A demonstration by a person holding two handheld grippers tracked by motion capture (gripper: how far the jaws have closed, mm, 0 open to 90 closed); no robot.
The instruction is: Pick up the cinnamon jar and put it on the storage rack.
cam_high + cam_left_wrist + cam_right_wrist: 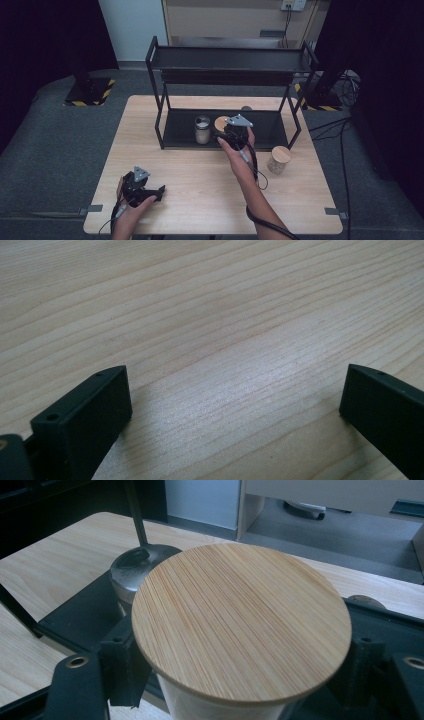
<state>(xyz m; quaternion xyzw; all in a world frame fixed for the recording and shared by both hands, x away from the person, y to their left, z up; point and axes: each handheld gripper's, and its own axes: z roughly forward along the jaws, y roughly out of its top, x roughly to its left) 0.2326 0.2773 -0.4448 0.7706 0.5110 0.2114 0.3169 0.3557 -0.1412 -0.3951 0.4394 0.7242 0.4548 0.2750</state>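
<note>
My right gripper (226, 131) is shut on a glass jar with a round bamboo lid (240, 617), its jaws pressing the jar's sides just under the lid. In the high view that jar's lid (221, 123) sits over the lower shelf of a black metal rack (180, 136), right beside a jar with a metal lid (202, 129). The metal-lidded jar (135, 570) stands close behind the held one. My left gripper (159, 191) rests low at the table's front left, open, with bare wood between its jaws (235, 405).
Another bamboo-lidded jar (278, 159) stands on the wooden table (200, 175) to the right of the rack's front corner. The rack's upper shelf (230, 59) overhangs the lower one. A small round dark object (246, 108) lies behind the rack.
</note>
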